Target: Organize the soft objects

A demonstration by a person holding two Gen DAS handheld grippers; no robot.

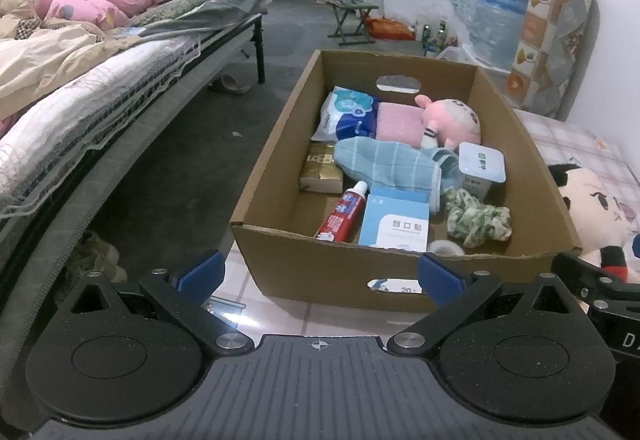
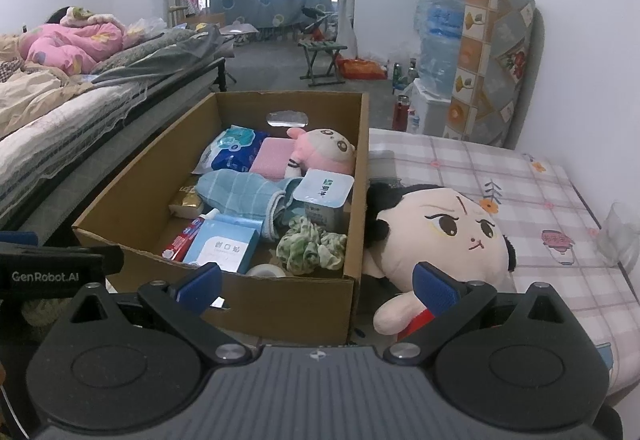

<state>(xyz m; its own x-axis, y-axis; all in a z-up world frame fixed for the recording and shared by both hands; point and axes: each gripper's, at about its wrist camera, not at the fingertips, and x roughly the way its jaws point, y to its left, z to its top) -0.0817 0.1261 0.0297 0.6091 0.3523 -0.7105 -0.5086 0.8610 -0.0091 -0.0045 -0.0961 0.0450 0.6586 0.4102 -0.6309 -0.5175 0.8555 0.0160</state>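
- Your left gripper (image 1: 320, 276) has its blue-padded fingers (image 1: 202, 274) spread wide, with nothing between them and nothing touching the pads. It hangs just short of the near wall of the cardboard box (image 1: 320, 272).
- Your right gripper (image 2: 316, 286) is spread just as wide and holds nothing. Its left finger sits in front of the box's near wall (image 2: 280, 304); whether its right pad (image 2: 434, 290), which overlaps the arm and red clothing of the large doll (image 2: 436, 232) in this view, touches the doll, you cannot tell.
- That large doll, black-haired and cream-faced, lies on its side on the checked pink cloth (image 2: 540, 191), pressed against the outside of the box's right wall.
- Inside the box, at the near right, a green patterned scrunchie (image 1: 478, 220) lies beside a roll of tape (image 1: 444, 248) at the near wall.
- A light blue carton (image 1: 396, 224) and a red toothpaste tube (image 1: 342, 213) lie side by side near the front.
- A blue striped towel (image 1: 384, 163) lies crumpled across the middle, between a gold packet (image 1: 320, 167) and a sealed white cup (image 1: 480, 167).
- At the far end sit a small pink plush (image 1: 452, 119), a folded pink cloth (image 1: 400, 119) and a blue tissue pack (image 1: 350, 111).
- A bed (image 1: 100, 87) with heaped bedding runs along the left of the box.
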